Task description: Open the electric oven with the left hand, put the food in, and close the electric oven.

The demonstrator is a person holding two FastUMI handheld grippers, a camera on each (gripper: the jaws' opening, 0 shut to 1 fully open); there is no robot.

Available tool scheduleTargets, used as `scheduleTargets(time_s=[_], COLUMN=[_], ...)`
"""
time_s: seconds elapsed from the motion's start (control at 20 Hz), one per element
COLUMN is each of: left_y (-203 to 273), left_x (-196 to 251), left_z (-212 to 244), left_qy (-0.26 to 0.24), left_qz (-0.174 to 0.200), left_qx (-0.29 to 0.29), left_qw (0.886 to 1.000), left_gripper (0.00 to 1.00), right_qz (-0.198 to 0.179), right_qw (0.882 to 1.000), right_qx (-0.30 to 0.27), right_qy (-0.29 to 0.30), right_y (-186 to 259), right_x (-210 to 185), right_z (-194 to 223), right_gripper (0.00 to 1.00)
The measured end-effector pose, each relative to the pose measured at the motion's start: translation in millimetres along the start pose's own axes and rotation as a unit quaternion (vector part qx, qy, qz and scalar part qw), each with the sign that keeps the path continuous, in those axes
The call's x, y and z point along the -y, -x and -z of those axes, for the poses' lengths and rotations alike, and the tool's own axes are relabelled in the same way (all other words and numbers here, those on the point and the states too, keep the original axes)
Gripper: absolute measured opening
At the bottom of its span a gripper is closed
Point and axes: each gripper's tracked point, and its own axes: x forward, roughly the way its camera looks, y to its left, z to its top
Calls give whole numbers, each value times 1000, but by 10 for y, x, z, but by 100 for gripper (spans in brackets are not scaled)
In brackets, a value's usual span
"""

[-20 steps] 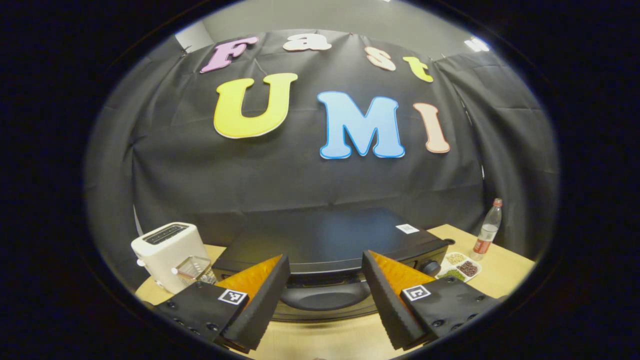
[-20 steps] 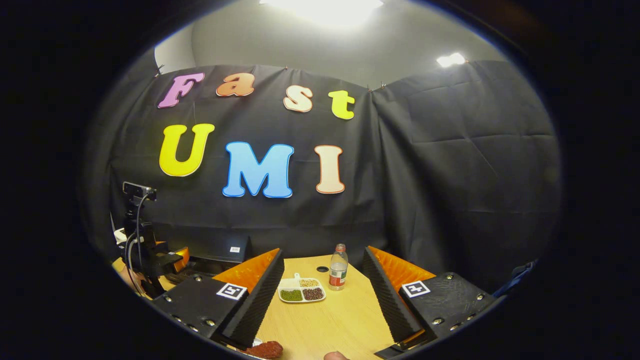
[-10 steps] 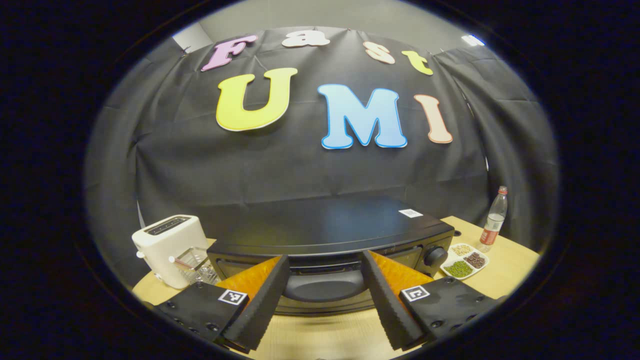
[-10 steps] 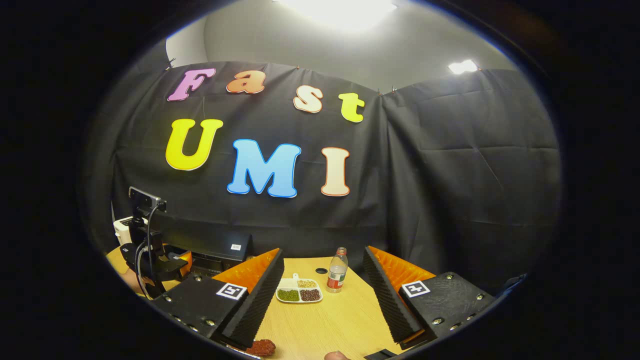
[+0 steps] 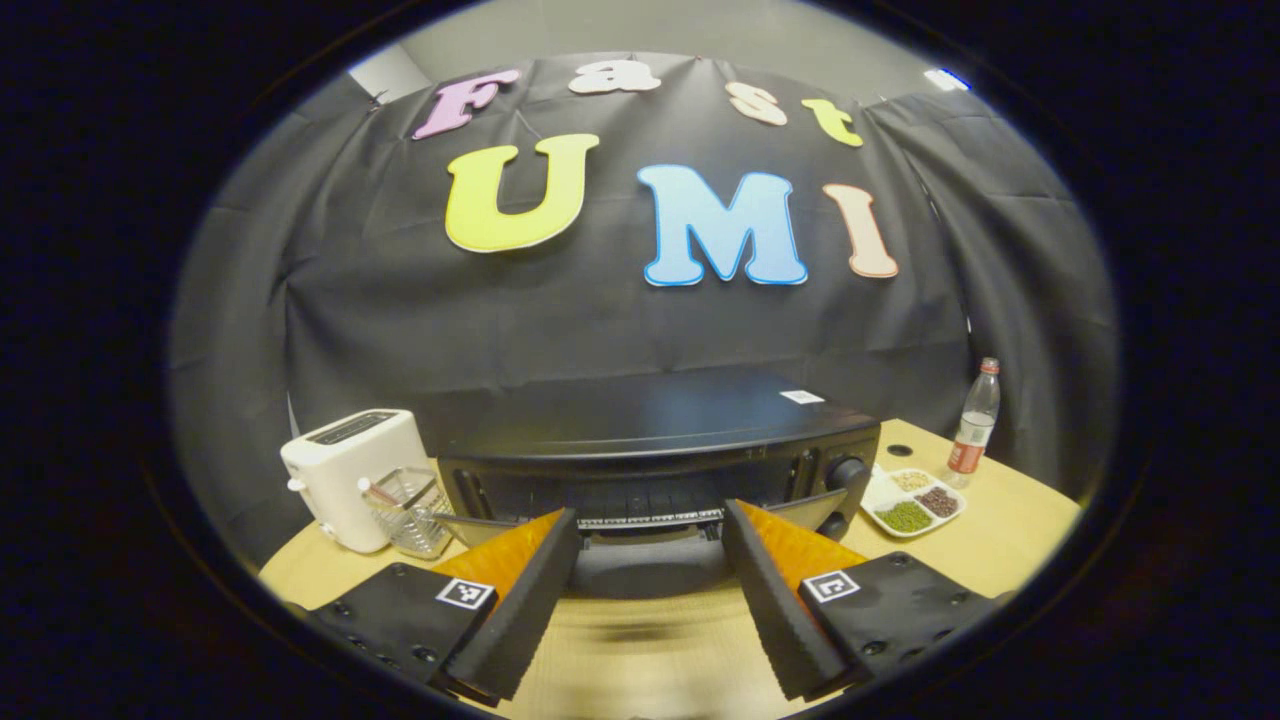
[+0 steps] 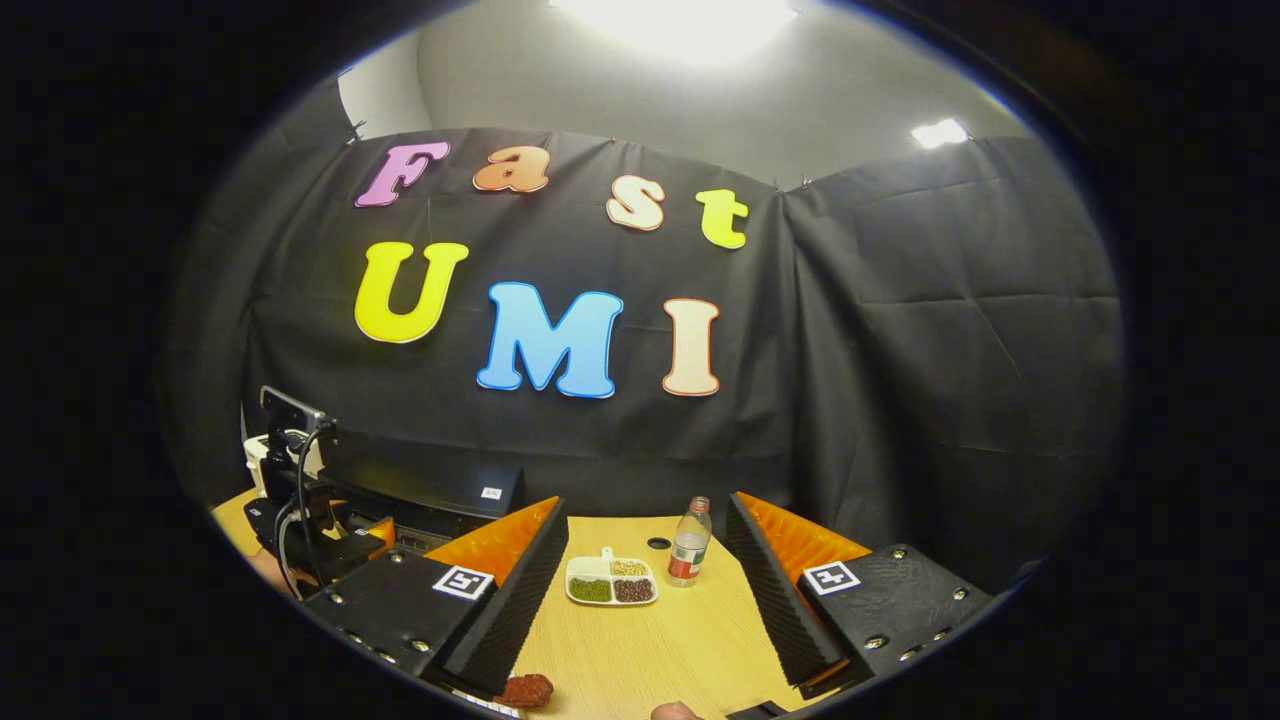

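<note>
- Black oven (image 5: pixel 650 440) door (image 5: pixel 640 560) hangs partly down between our left gripper's (image 5: pixel 648 590) spread, empty jaws; unsupported, we judge it could drop.
- Our right gripper (image 6: pixel 648 590), also spread and empty, could miss the food (image 6: pixel 525 689).

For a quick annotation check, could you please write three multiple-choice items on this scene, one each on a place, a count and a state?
1. Where does the white toaster stand in the left gripper view?
A. left of the electric oven
B. on top of the oven
C. beside the bottle

2. How many compartments of the divided snack tray hold food?
A. one
B. three
C. six

3. How does the oven door stand?
A. shut flat against the front
B. swung down, rack showing
C. taken off

Key:
1 A, the toaster sits at the oven's left side with a small wire basket between them.
2 B, green, pale and dark fillings each show in their own section.
3 B, the door hangs forward and down between the fingers of the left gripper, and the interior rack shows above it.
</note>
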Motion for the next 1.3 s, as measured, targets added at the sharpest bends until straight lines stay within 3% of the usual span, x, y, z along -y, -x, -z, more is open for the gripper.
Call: scheduleTargets(time_s=[0.3, 0.35, 0.4, 0.45, 0.5, 0.55, 0.7, 0.8, 1.0, 1.1, 1.2, 1.3], left_y=[191, 219, 231, 253, 268, 284, 331, 367, 447, 487, 520, 541], left_x=[33, 33, 35, 38, 41, 43, 57, 58, 74, 90, 100, 114], left_z=[226, 251, 275, 312, 328, 361, 456, 525, 692, 826, 931, 1009], left_qy=[-3, -2, -2, -3, -3, -4, -4, -3, 1, 11, 18, 16], left_qz=[-7, -8, -10, -12, -14, -16, -21, -24, -26, -25, -27, -29], left_qx=[-27, -30, -31, -34, -35, -37, -46, -51, -63, -75, -85, -89], left_qw=[1000, 1000, 999, 999, 999, 999, 999, 998, 998, 997, 996, 995], left_gripper=[100, 91, 100, 91, 100, 91, 100, 96, 100, 91, 100, 96], right_qz=[-13, -14, -15, -16, -17, -19, -24, -28, -42, -49, -55, -62], right_qw=[1000, 1000, 1000, 1000, 1000, 1000, 1000, 999, 999, 998, 998, 997], right_qx=[-2, -3, -4, -6, -8, -10, -17, -20, -27, -28, -27, -28], right_qy=[-3, -3, -4, -4, -5, -4, 4, 7, 12, 14, 17, 21], right_y=[50, 54, 62, 64, 67, 67, 80, 89, 102, 110, 120, 135], right_x=[70, 85, 106, 118, 131, 141, 164, 168, 135, 111, 94, 74], right_z=[43, 44, 58, 69, 93, 105, 152, 177, 214, 216, 214, 226], right_gripper=[96, 96, 96, 96, 96, 96, 96, 96, 96, 96, 96, 96])
